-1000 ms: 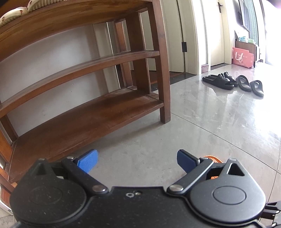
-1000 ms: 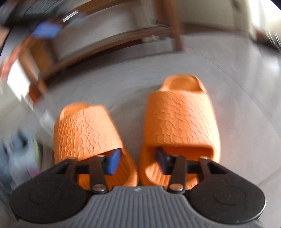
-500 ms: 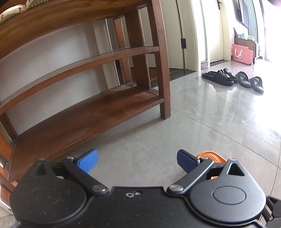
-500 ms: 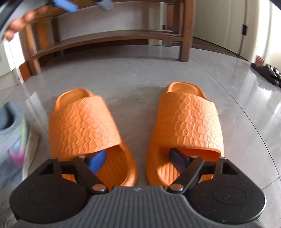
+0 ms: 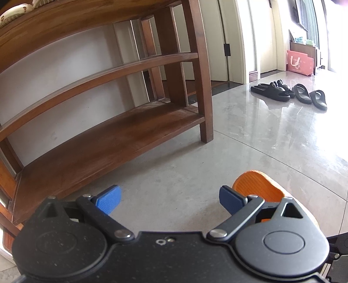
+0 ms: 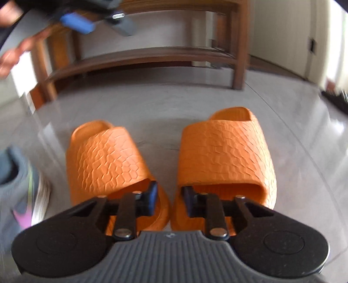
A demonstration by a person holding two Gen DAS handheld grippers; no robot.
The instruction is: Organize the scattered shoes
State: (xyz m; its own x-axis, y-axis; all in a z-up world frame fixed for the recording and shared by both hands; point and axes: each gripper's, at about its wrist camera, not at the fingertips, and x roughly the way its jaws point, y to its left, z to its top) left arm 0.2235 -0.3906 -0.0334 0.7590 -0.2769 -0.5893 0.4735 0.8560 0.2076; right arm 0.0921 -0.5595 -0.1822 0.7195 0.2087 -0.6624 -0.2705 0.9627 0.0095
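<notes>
Two orange foam slide sandals with a cracked, scale-like embossed strap lie side by side, toes pointing up the frame, in the lower middle of the right wrist view: the left orange sandal (image 6: 106, 161) and the right orange sandal (image 6: 226, 152), a narrow strip of floor between them. The right gripper (image 6: 168, 196) sits over their heel ends, one black finger inside each sandal's inner wall; its jaws are closing, the two inner walls between the pads and pinched nearly together. Bare grey polished concrete floor (image 6: 152, 104) stretches above the sandals up to the dark wooden three-tier shoe rack (image 5: 121, 135), leaving wide open room. In the left wrist view the rack fills the upper left; its bottom and middle shelves are bare, and pale woven shoes (image 5: 15, 10) show at the top shelf's edge. The left gripper (image 5: 169, 199) hangs over the floor, its blue pads wide apart with nothing between them; an orange sandal toe shows just beside the right pad. Black slippers (image 5: 289, 92) lie well apart at the upper right, near a pink paper bag (image 5: 299, 63). A grey sneaker (image 6: 17, 178), blurred, lies at the left edge.
</notes>
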